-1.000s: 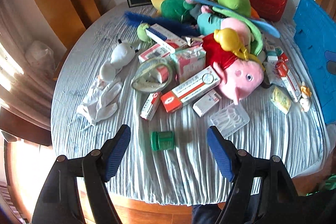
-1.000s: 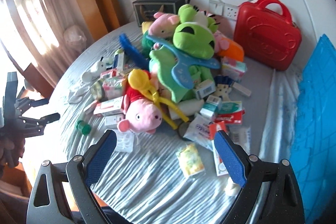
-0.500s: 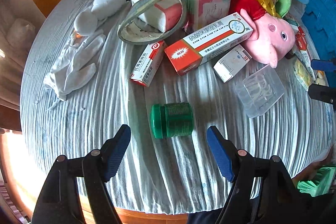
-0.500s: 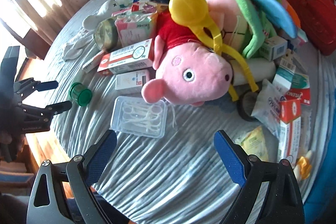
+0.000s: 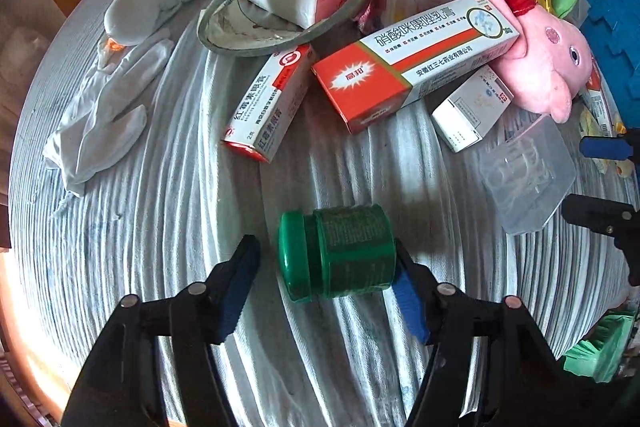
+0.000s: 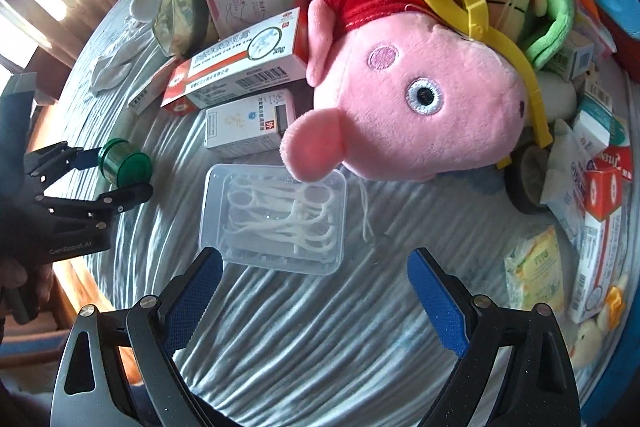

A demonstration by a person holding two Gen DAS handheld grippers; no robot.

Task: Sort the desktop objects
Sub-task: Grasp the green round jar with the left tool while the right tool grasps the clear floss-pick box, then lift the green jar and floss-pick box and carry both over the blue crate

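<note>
Left hand-held gripper [image 5: 326,267] is straddling the green jar [image 5: 338,253], which is lying on its side at the worktop's [image 5: 160,227] near edge; its spread fingers are not yet clamping it. Right hand-held gripper [image 6: 314,291] is hanging wide open and empty, near the clear floss-pick box [image 6: 276,217], likely its target

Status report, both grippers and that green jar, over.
Left gripper open, straddling green jar lying sideways. Right gripper open before floss box. Nothing blocking.
</note>
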